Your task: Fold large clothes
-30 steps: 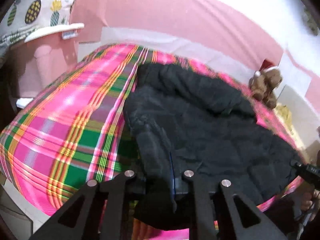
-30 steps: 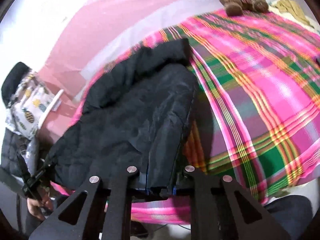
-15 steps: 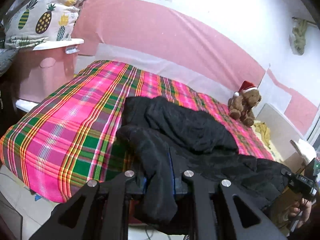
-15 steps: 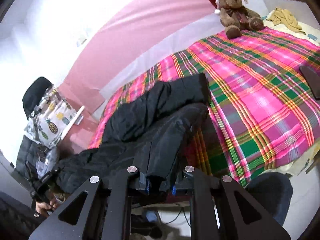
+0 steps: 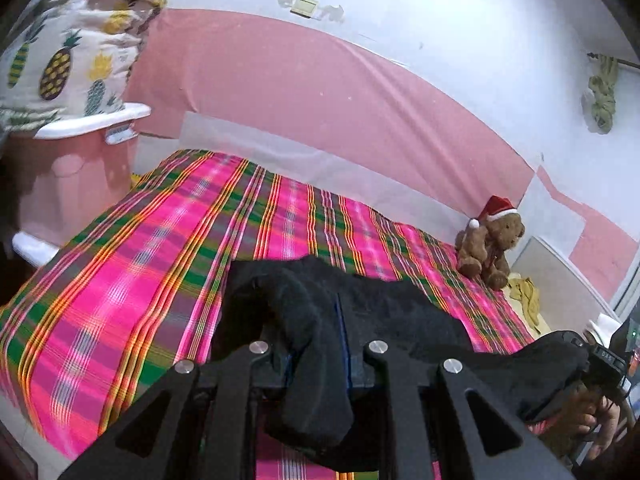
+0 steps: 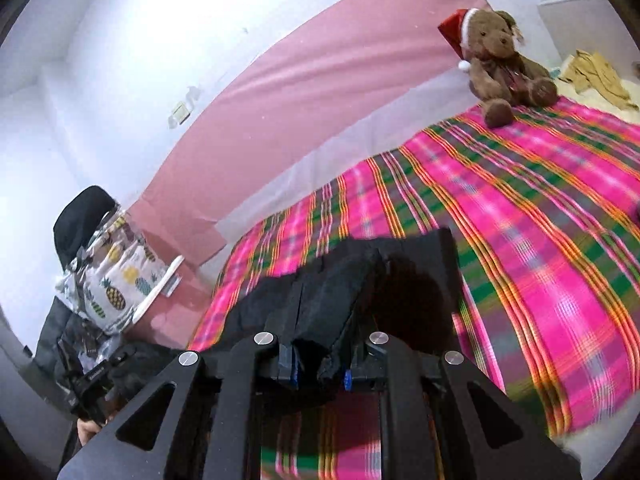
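Note:
A black padded jacket (image 5: 384, 320) hangs lifted over the near edge of a bed with a pink and green plaid sheet (image 5: 168, 248). My left gripper (image 5: 318, 364) is shut on a bunched fold of the jacket near its left end. My right gripper (image 6: 318, 364) is shut on another black fold (image 6: 332, 300) at the garment's right end. Its lower part drapes below both grippers and is mostly hidden. In the left wrist view the right gripper and the hand (image 5: 596, 412) holding it show at the far right edge, with jacket stretched towards them.
A brown teddy bear (image 5: 490, 240) in a red hat sits at the bed's far corner by the pink wall. A pink cabinet (image 5: 68, 176) with a pineapple-print bundle (image 5: 68, 52) on top stands left of the bed. Yellowish cloth (image 6: 596, 72) lies beyond the bear.
Both grippers have risen with the jacket, pulling it up off the sheet. More bare plaid sheet now shows behind the garment, and the wall and teddy bear sit lower in view.

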`<state>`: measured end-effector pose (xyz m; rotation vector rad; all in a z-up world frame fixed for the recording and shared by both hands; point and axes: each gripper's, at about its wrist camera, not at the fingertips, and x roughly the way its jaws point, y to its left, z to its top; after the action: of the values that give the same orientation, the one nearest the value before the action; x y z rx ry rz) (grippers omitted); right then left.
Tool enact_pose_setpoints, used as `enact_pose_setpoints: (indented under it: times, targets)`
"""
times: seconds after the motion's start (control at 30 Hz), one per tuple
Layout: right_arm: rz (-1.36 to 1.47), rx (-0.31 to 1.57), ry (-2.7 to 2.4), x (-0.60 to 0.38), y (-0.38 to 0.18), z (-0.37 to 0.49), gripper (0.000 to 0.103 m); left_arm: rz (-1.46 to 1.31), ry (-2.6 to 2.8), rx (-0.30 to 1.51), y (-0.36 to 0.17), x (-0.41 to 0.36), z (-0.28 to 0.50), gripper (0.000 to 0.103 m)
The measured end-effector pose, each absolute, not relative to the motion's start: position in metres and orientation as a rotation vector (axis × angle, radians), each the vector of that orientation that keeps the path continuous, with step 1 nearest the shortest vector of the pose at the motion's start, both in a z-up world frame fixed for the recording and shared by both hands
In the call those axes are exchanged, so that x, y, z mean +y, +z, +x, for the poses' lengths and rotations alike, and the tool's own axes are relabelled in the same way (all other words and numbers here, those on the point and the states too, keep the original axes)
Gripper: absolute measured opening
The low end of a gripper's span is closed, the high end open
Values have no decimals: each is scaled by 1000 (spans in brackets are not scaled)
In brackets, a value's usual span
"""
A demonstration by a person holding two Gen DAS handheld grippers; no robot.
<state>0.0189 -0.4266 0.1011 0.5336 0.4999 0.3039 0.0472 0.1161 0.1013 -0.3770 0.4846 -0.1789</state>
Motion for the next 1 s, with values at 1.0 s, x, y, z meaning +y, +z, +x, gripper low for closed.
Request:
enact_pose_setpoints:
  times: [1.0]
  targets:
    - [590, 845, 239, -419, 21, 282, 31, -415, -138, 766, 16, 117, 289, 48]
